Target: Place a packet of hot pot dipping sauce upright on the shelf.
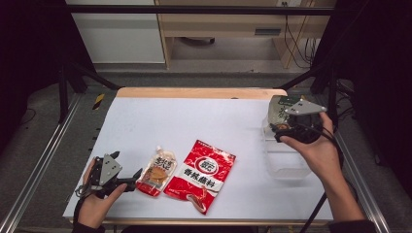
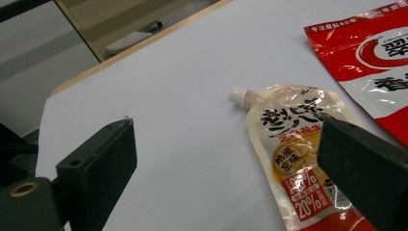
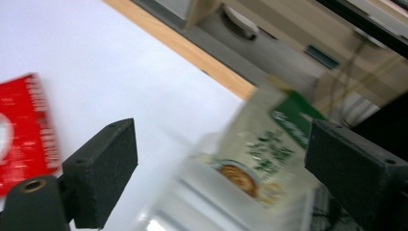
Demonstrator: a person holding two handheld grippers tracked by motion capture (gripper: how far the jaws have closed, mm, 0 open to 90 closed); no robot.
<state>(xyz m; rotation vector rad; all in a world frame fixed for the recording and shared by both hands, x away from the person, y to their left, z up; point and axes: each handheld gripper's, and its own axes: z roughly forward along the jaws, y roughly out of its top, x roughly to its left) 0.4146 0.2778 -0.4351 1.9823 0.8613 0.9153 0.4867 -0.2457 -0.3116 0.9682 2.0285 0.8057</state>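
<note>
— Over at the right edge of the table, what's your right gripper [image 1: 281, 129] doing?

— It hangs above the clear plastic container [image 1: 286, 162], jaws spread wide with nothing pinched. The green-and-white pouch [image 1: 280, 110] stands in the far end of that container, leaning against its wall. From my right gripper view the pouch [image 3: 255, 159] sits ahead, between the lines of my two jaws but beyond them, not touched; that picture is smeared, so I can't read its print.

— And the left?

— My left gripper [image 1: 131, 182] rests low near the front-left corner of the white table [image 1: 204, 121], jaws apart. The spouted sauce pouch [image 1: 156, 172] lies flat just beside the tips. In the left gripper view, that pouch [image 2: 293, 154] lies with its white cap pointing away from me, and one jaw covers its lower corner; the other jaw stands over bare table. Whether a jaw touches it, I can't tell.

— Anything else close by?

— A red seasoning bag [image 1: 200, 174] lies flat right next to the sauce pouch, their edges about touching.
</note>
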